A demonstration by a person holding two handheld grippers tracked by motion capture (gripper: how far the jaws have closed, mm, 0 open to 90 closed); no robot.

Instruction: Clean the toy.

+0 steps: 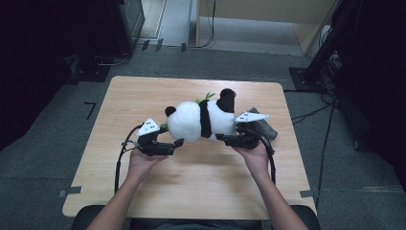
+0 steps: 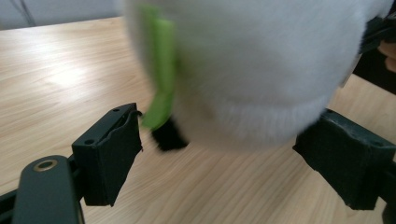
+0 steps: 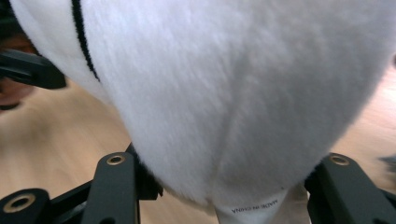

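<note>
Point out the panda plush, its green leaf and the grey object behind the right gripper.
panda plush (image 1: 189,122), high view, white head.
green leaf (image 2: 161,70), left gripper view, middle of the strip.
grey object (image 1: 266,127), high view, its bare right part.

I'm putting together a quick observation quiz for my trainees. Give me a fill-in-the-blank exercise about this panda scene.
1. The soft toy between the two grippers is a ____.
2. The jaws of the left gripper stand apart, with the toy's ____ strip hanging near one of them.
3. The right gripper clamps the toy's white body just above a sewn-in ____.
4. The toy lies over a ____ table.

Missing words: panda; green; label; wooden
</note>
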